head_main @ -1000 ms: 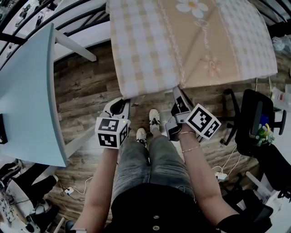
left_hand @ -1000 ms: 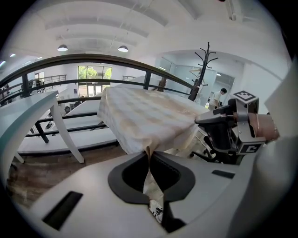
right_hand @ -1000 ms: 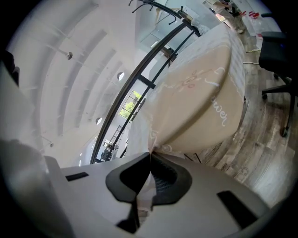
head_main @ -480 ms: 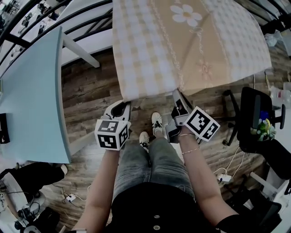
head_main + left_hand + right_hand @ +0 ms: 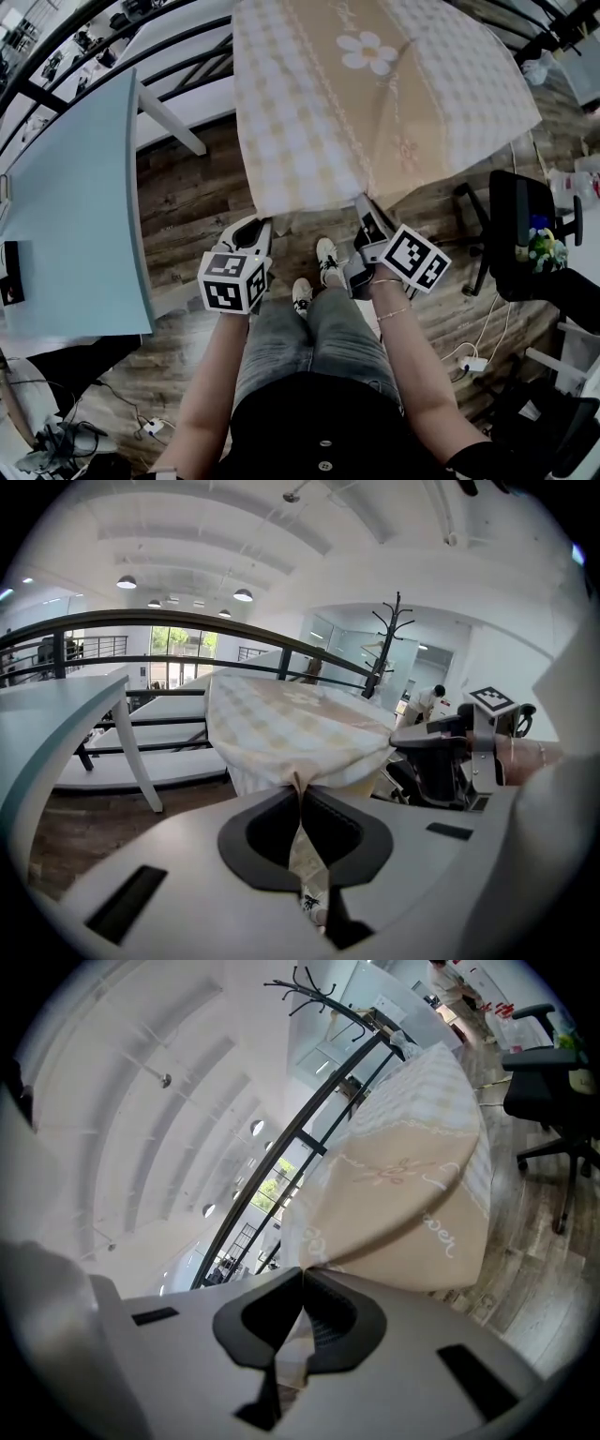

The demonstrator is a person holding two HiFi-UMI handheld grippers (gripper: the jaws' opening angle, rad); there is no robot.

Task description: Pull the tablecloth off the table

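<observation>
A beige and white checked tablecloth (image 5: 375, 94) with daisy prints covers the table ahead of me in the head view, and its near edge hangs stretched toward me. My left gripper (image 5: 262, 223) is shut on the near left corner of the tablecloth (image 5: 281, 728), which runs pinched between the jaws. My right gripper (image 5: 362, 202) is shut on the near right part of the tablecloth (image 5: 403, 1185), which is pulled taut from the table. In the left gripper view the right gripper (image 5: 398, 739) shows at the right.
A pale blue table (image 5: 66, 206) stands at my left, with white legs (image 5: 173, 122). A black office chair (image 5: 525, 234) stands at my right, with cables and a power strip (image 5: 473, 364) on the wooden floor. My legs and shoes (image 5: 314, 272) are below the grippers.
Both grippers have drawn back toward me and slightly up with the cloth in their jaws. The cloth's near edge has slid further off, and the whole scene has shifted as I stepped back.
</observation>
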